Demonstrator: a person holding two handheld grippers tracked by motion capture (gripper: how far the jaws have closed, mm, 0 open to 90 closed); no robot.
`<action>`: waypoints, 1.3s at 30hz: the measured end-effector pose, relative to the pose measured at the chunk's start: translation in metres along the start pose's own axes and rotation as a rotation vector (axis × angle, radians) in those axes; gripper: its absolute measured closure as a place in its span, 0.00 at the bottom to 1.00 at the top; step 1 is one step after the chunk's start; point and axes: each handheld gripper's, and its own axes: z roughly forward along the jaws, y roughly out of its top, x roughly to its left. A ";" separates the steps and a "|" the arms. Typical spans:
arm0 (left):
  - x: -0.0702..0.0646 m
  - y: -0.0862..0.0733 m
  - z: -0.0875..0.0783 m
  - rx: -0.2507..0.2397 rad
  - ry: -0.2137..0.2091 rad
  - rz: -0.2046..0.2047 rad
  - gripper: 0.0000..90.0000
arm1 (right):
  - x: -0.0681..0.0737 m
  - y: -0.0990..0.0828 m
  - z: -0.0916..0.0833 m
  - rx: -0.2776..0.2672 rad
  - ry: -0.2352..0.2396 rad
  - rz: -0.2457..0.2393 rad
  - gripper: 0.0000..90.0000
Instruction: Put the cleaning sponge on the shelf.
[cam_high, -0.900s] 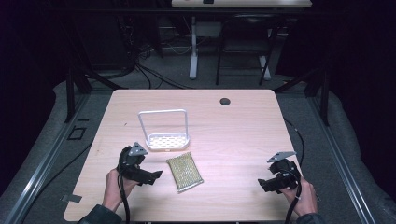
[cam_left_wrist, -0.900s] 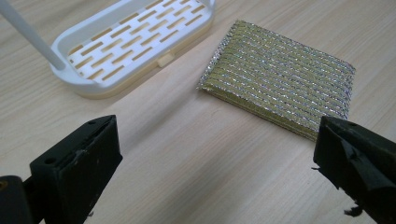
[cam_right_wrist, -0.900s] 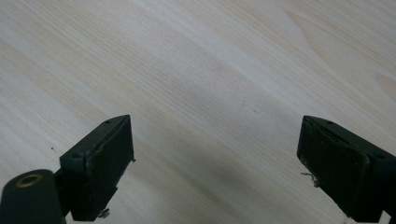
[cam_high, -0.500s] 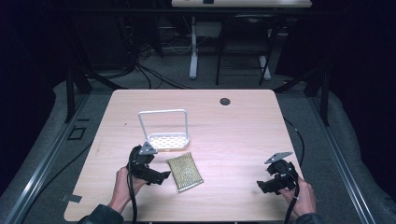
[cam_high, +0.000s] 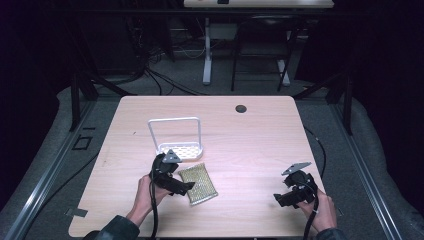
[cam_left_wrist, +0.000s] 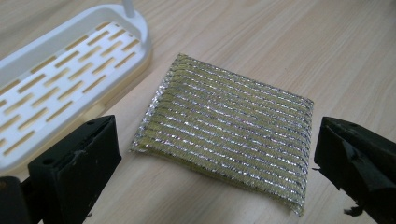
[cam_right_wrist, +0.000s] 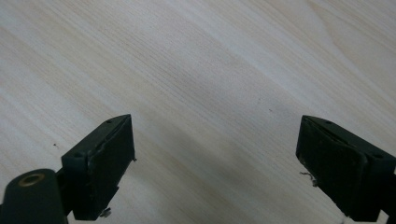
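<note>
While its jaws stand wide, the left gripper (cam_left_wrist: 215, 182) frames the scouring pad (cam_left_wrist: 229, 135), untouched, between them.

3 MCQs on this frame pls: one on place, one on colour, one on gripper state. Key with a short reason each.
1. Where does the scouring pad lie?
A. Inside the white rack
B. On the table beside the white rack
C. Between the right gripper's pads

2. What colour is the scouring pad?
A. Gold-green with silver threads
B. Plain blue
C. Red

3. How does the left gripper stand?
A. Shut on the pad
B. Shut on nothing
C. Open, jaws either side of the pad

Key: 1 B, it lies flat on the wood next to the white rack. 2 A, metallic stripes show in the left gripper view. 3 C, both jaws stand wide apart, clear of the pad.
</note>
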 end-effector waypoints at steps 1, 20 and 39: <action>-0.001 0.001 0.003 0.009 0.001 0.006 0.00 | 0.000 0.000 0.000 0.001 0.000 -0.002 0.12; -0.017 0.008 0.043 0.114 -0.002 0.049 0.34 | -0.001 -0.001 0.000 0.000 0.014 0.003 0.13; -0.015 0.002 0.044 0.083 0.060 -0.044 0.61 | 0.000 0.000 -0.001 -0.005 0.004 -0.002 0.13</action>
